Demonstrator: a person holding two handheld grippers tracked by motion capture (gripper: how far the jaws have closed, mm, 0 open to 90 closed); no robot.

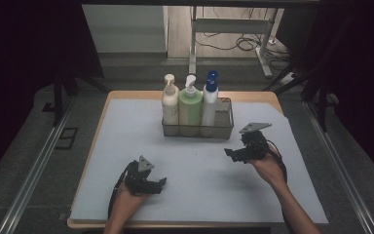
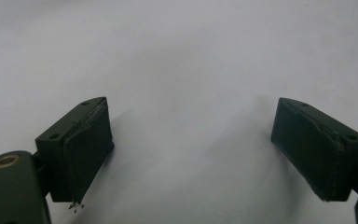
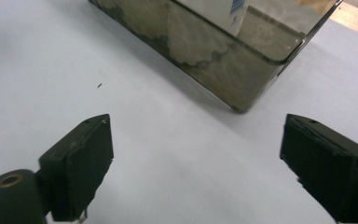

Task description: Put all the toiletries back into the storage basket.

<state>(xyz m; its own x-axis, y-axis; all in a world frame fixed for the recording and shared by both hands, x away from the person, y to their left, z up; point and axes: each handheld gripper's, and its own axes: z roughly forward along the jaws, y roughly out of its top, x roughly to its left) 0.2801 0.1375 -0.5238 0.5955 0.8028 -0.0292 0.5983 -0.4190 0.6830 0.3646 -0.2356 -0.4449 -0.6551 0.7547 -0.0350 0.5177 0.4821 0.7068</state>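
Note:
A mesh basket stands at the table's far middle with three pump bottles upright in it: a cream one, a green one and a white one with a blue pump. My right gripper hovers open just in front of the basket's right end, nothing between its jaws; in the right gripper view the basket's corner lies ahead. My left gripper rests open near the front left, over bare white sheet in the left gripper view.
The white sheet covers a wooden table whose edge shows at the back. Metal rails run along both sides on the floor. A table frame with cables stands beyond.

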